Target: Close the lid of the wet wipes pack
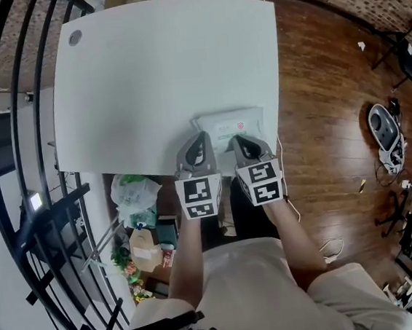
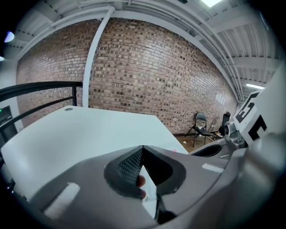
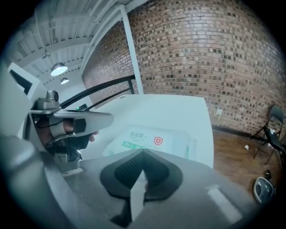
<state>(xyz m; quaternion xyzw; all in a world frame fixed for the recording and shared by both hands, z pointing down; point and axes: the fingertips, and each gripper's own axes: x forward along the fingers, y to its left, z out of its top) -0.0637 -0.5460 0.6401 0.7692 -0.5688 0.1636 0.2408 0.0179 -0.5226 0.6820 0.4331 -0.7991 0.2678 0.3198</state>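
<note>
The wet wipes pack (image 1: pixel 231 126) lies flat on the white table (image 1: pixel 153 78), close to its near edge, white with a green strip and a red shield mark (image 3: pixel 152 141). I cannot make out a raised lid on it. My left gripper (image 1: pixel 201 135) hovers at the pack's near left corner, and my right gripper (image 1: pixel 234 138) is over its near edge. In each gripper view the jaws meet at the tip with nothing between them: left (image 2: pixel 143 147), right (image 3: pixel 143 153). The left gripper (image 3: pixel 106 117) also shows beside the pack in the right gripper view.
A black railing (image 1: pixel 21 143) curves along the left. Bags and clutter (image 1: pixel 139 226) lie on the floor under the table's near edge. Wooden floor (image 1: pixel 325 111) runs to the right, with gear and cables (image 1: pixel 385 131). A folding chair (image 2: pixel 201 124) stands by the brick wall.
</note>
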